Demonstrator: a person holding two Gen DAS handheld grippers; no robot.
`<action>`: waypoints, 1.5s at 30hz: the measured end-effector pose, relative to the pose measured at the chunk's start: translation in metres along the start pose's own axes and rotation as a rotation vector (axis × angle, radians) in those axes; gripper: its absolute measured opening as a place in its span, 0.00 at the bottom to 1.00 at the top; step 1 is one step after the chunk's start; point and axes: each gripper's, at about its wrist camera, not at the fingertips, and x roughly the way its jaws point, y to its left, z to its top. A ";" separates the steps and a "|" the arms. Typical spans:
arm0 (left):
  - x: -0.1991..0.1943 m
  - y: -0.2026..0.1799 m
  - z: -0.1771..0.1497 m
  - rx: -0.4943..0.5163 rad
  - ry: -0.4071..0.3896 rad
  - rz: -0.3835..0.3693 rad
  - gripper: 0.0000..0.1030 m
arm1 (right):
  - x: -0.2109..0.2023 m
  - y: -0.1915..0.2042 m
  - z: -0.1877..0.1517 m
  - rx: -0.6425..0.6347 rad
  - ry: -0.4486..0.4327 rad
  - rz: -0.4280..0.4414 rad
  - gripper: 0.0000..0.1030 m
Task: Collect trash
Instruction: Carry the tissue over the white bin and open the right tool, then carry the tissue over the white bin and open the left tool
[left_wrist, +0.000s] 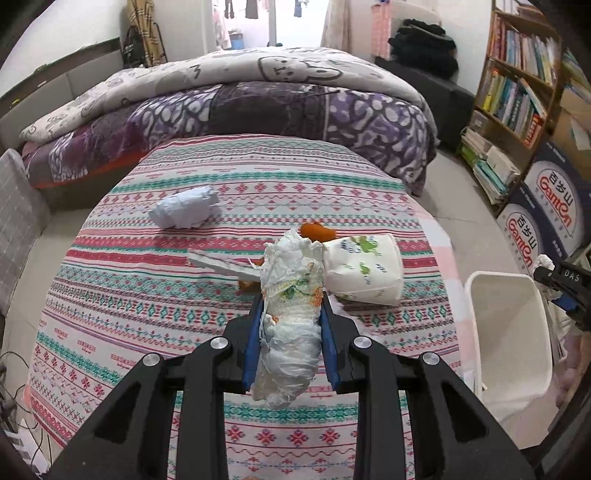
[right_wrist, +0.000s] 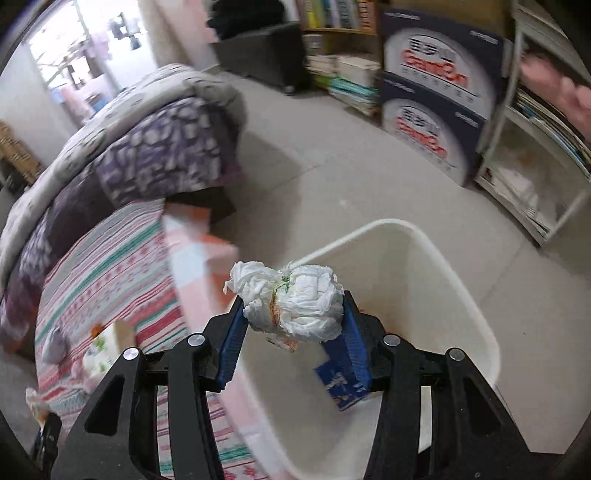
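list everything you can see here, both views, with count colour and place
crumpled wrapper wad: 1, white with orange-green print, clamped in left gripper
crumpled tissue wad: 1, white, clamped in right gripper above the bin
trash bin: 1, white, on floor right of the table
blue carton: 1, blue, inside the bin
paper ball: 1, pale blue-white, far left on the table
tissue pack: 1, white with green print, on table
orange scraps: a few, orange, behind the pack
flat card piece: 1, white, mid table
tablecloth: 1, striped pink-teal
bed quilts: purple, grey
bookshelf: 1, wooden
Ganten boxes: 2, navy
left gripper: black, blue pads
right gripper: black, blue pads
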 end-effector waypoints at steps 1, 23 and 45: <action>0.000 -0.004 0.000 0.007 -0.001 -0.004 0.27 | 0.000 -0.004 0.001 0.008 -0.006 -0.019 0.48; 0.006 -0.116 -0.011 0.164 0.032 -0.238 0.28 | -0.012 -0.066 0.014 0.078 -0.046 -0.116 0.85; 0.025 -0.124 -0.010 0.036 0.125 -0.302 0.62 | -0.009 -0.062 0.012 0.098 -0.020 -0.049 0.87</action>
